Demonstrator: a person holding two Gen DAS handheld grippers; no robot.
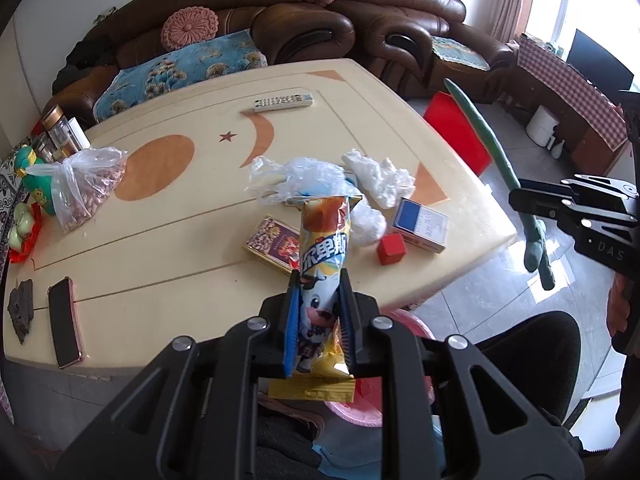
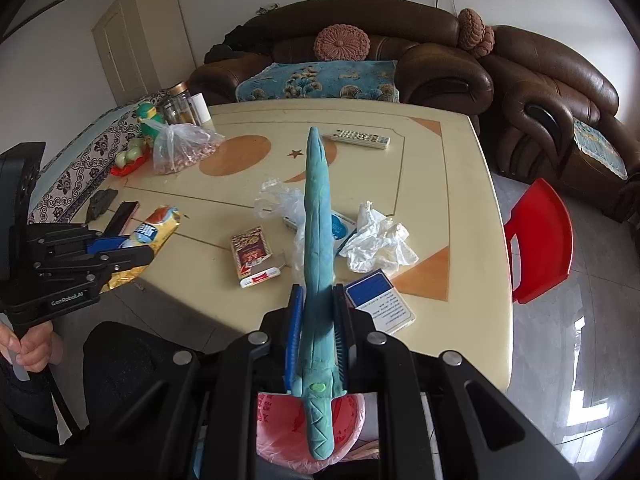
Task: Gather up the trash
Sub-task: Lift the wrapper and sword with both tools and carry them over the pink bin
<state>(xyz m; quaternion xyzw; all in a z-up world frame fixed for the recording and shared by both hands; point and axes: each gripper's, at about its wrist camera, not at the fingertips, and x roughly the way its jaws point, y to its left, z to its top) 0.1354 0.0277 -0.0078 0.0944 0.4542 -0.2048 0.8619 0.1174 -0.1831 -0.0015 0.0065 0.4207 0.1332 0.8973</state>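
My left gripper is shut on a yellow ice-cream wrapper with a cartoon cow, held above the table's near edge; it also shows in the right wrist view. My right gripper is shut on a long teal toy sword, which also shows in the left wrist view off the table's right side. On the table lie a crumpled clear plastic bag, crumpled white paper, and a pink-lined bin sits below both grippers.
Also on the table: a card box, a red cube, a blue-white box, a remote, a phone, a bag of nuts. A red stool stands right; brown sofas behind.
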